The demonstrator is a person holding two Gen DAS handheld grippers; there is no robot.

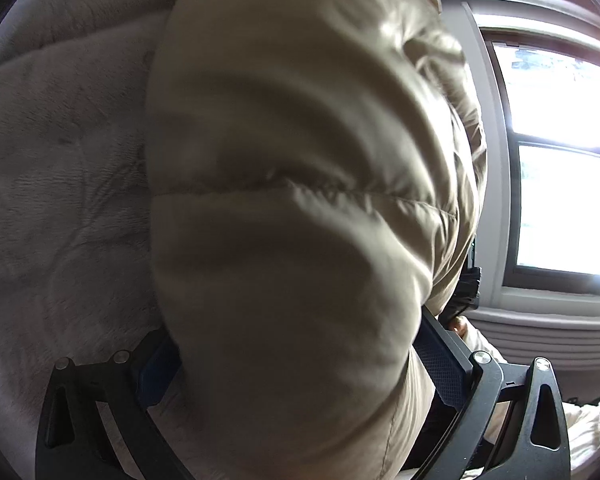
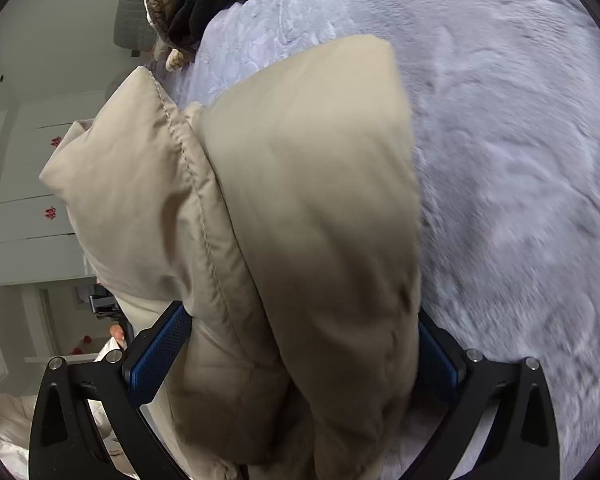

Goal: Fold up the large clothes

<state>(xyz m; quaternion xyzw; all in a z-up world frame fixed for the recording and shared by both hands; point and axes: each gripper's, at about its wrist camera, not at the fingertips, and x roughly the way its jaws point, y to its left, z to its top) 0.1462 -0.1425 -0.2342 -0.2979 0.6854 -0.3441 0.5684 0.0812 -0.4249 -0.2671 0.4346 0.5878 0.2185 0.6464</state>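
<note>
I am holding the puffer jacket (image 2: 260,208) bunched between both wide-set jaws: left gripper (image 1: 300,376) and right gripper (image 2: 296,356) are gripping it above the blanket (image 2: 500,160).

Daylight from one side, soft focus up close, heavy fisheye rounding.

In the left wrist view the window (image 1: 560,160) at right is blown out to white glare; it puts sheen on the jacket (image 1: 300,200), whose lower folds are shadowed and blurred. The right wrist view is evenly lit, with the blanket (image 2: 520,240) smeared at lower right. Dark vignette rings the corners of both views.
</note>
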